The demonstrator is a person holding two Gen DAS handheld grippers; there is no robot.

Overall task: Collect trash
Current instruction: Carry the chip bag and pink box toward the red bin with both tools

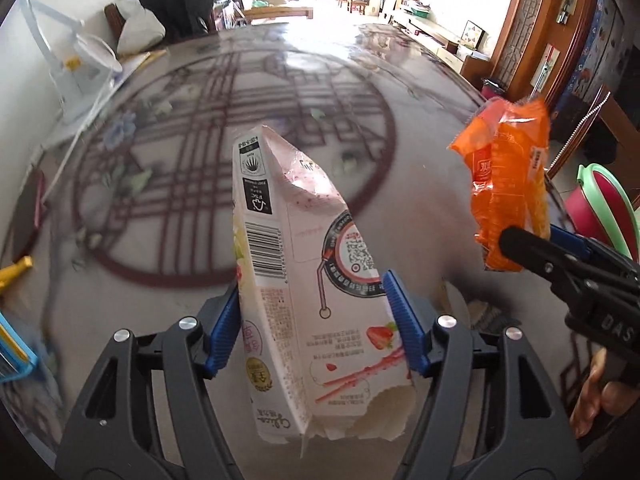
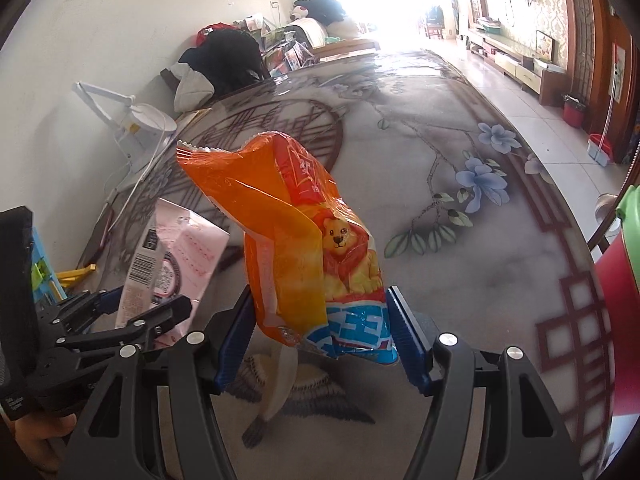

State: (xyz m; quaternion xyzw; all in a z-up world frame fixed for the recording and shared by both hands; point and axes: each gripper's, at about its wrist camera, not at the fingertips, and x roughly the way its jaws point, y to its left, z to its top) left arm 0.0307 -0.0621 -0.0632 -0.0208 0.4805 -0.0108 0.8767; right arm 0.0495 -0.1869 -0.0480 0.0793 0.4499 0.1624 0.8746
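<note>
My left gripper [image 1: 316, 320] pinches a flattened, torn pink milk carton [image 1: 304, 264] above the table; my right gripper [image 2: 320, 328] pinches a crinkly orange snack bag [image 2: 304, 240] beside it. The glossy table [image 2: 500, 272] carries printed flowers and lattice. Only the right view shows the bag's lion picture.

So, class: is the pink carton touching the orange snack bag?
Apart. The left wrist view shows bare table between the pink carton and the orange snack bag.
</note>
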